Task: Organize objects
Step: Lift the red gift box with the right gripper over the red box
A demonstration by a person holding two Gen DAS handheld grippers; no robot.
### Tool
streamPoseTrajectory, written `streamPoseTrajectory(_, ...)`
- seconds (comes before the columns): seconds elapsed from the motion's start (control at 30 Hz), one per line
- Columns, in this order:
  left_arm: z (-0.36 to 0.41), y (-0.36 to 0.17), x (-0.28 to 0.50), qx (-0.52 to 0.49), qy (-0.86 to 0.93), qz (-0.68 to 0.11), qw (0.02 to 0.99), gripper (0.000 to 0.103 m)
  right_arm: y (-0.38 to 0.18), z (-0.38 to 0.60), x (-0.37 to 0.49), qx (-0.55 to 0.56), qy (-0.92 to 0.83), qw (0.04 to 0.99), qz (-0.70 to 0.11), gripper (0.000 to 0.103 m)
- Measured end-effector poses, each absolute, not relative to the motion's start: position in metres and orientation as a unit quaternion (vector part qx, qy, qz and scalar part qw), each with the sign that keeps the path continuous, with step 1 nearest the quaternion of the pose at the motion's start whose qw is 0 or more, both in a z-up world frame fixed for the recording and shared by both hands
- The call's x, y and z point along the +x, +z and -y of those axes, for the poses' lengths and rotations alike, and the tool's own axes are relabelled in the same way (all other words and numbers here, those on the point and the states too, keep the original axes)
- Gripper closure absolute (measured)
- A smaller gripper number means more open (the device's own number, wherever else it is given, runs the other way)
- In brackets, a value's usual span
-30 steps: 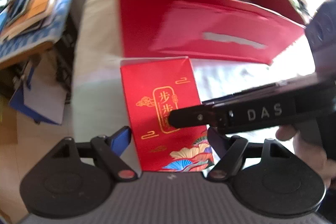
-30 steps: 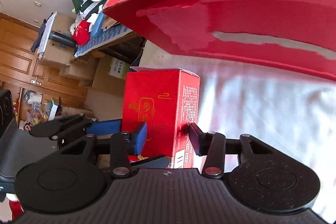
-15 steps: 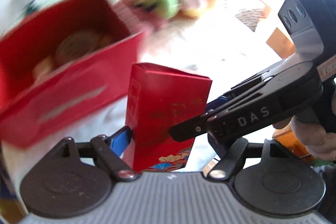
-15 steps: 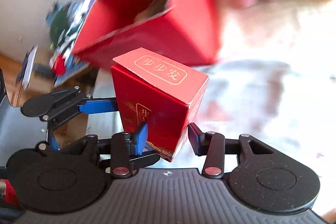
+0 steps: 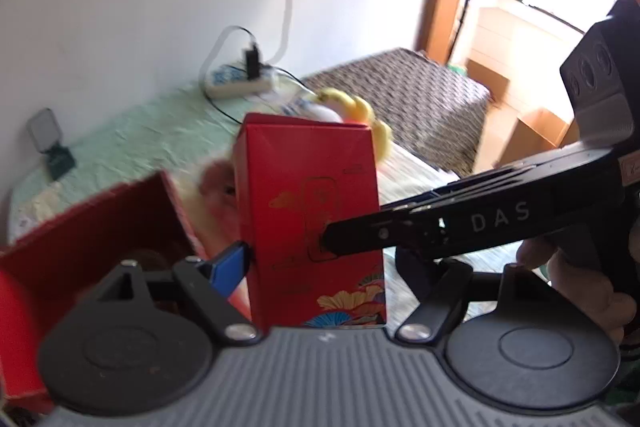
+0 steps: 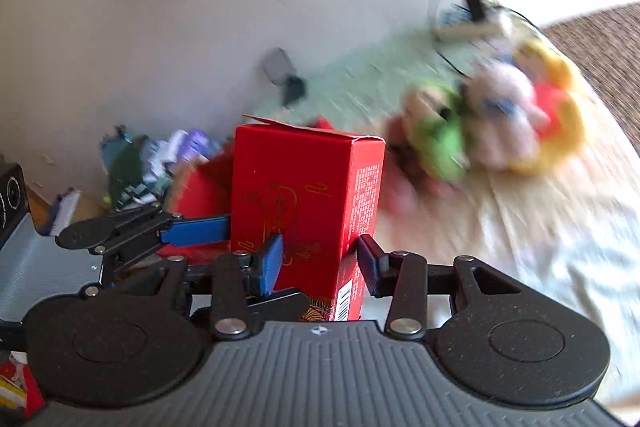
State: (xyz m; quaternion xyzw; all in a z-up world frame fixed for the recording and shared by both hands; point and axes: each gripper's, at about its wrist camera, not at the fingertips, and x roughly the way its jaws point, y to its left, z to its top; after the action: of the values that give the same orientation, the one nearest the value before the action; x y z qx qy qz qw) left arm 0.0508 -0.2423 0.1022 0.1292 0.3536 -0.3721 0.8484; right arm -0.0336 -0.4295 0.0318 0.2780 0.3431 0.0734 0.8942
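A small red gift box (image 5: 316,223) with gold print stands upright, held between both grippers above the bed. My left gripper (image 5: 320,255) is shut on it from two sides. My right gripper (image 6: 318,259) is shut on the same box (image 6: 304,203) across its other faces; one right finger (image 5: 400,231) crosses the box's front in the left wrist view. A large open red box (image 5: 92,243) sits low at the left with something round inside.
Plush toys (image 6: 500,119) lie on the bed behind the box. A power strip with cables (image 5: 240,83) and a small mirror (image 5: 44,131) rest near the white wall. A patterned brown cover (image 5: 408,103) lies right. Clutter (image 6: 148,163) is at the left.
Both grippers have lifted and turned the small red box upright, away from the large red box. The views swung from the bed surface up toward the wall.
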Motion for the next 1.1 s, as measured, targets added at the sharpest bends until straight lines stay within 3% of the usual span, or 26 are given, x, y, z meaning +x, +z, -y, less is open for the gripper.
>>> streamPoseTrajectory(0.23, 0.163, 0.118, 0.114, 0.126, -0.290, -0.343, 0.885, 0.025, 0.048, 0.367, 0.067, 0.261, 0.145, 0.894, -0.335, 0.058)
streamPoseTrajectory(0.53, 0.056, 0.041, 0.192, 0.100, -0.211, -0.431, 0.871, 0.025, -0.014, 0.264, 0.181, 0.229, 0.195, 0.853, -0.427, 0.059)
streamPoseTrajectory(0.73, 0.043, -0.006, 0.220, 0.120, -0.184, -0.472, 0.854, 0.025, -0.053, 0.235, 0.216, 0.212, 0.185, 0.832, -0.478, 0.059)
streamPoseTrajectory(0.9, 0.035, -0.007, 0.223, 0.118, -0.189, -0.487, 0.844, 0.025, -0.054, 0.225, 0.231, 0.194, 0.188, 0.822, -0.501, 0.058)
streamPoseTrajectory(1.1, 0.039, -0.005, 0.217, 0.137, -0.189, -0.484, 0.843, 0.025, -0.076, 0.243, 0.256, 0.291, 0.182, 0.774, -0.532, 0.054)
